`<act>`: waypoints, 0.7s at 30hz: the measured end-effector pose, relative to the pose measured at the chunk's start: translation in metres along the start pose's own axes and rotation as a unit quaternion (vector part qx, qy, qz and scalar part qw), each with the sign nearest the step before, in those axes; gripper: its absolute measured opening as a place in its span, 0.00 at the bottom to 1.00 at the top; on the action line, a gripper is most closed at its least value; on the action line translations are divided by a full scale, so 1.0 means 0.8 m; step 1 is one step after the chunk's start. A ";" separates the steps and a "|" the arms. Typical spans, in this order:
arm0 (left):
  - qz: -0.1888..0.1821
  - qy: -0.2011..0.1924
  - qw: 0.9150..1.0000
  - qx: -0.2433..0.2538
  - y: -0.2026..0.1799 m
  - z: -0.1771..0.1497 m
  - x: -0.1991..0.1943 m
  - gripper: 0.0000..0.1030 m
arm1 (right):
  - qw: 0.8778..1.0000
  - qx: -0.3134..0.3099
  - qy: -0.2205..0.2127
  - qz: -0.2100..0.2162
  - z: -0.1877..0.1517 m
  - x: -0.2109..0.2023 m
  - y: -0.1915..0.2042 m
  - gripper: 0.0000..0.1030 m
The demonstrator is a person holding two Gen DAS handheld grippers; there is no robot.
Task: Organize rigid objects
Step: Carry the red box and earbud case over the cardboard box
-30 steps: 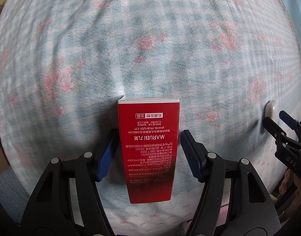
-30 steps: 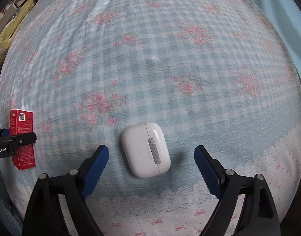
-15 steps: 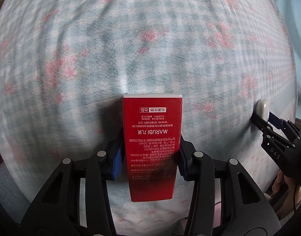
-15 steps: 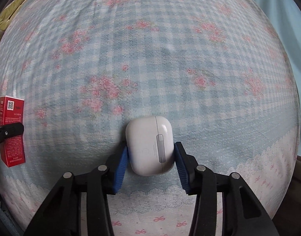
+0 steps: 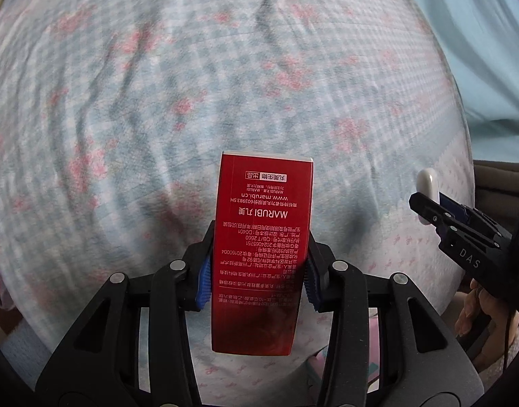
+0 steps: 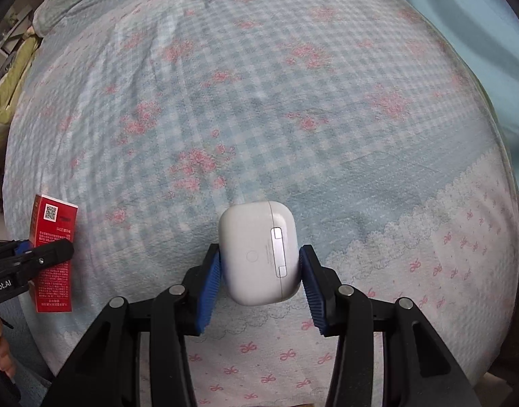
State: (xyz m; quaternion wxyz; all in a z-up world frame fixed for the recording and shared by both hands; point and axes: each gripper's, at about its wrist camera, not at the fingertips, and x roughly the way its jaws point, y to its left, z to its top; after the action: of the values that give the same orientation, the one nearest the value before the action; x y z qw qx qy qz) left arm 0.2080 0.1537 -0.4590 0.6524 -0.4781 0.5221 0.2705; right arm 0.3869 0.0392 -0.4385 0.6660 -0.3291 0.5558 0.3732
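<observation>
**Both grippers lifted, each with its load**

Since a second ago both grippers have closed and risen off the bedspread. Left gripper points forward over the bed, blue pads clamped on the red box, held upright. Right gripper is level beside it, jaws pinching the white earbud case above the lace border.

I seem to be working in a home bedroom: a blue-checked floral bedsheet fills both views, with a pale blue curtain upper right.
</observation>
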 end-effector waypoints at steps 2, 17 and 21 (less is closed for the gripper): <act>-0.006 -0.009 1.000 0.030 -0.012 0.001 -0.017 0.38 | 0.999 0.030 -0.013 0.002 -0.013 -0.028 -0.003 0.41; -0.077 -0.022 0.964 0.255 -0.135 -0.056 -0.146 0.38 | 0.961 0.243 -0.127 -0.032 -0.117 -0.243 -0.036 0.41; -0.097 -0.018 0.949 0.300 -0.161 -0.084 -0.168 0.38 | 0.941 0.303 -0.148 -0.038 -0.177 -0.277 -0.031 0.41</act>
State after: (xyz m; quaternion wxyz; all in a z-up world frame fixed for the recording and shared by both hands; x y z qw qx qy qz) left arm 0.2478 0.0616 -0.2887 0.7978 -0.3039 0.5187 0.0459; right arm 0.3156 -0.1232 -0.2428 0.8225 -0.0744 0.5249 0.2059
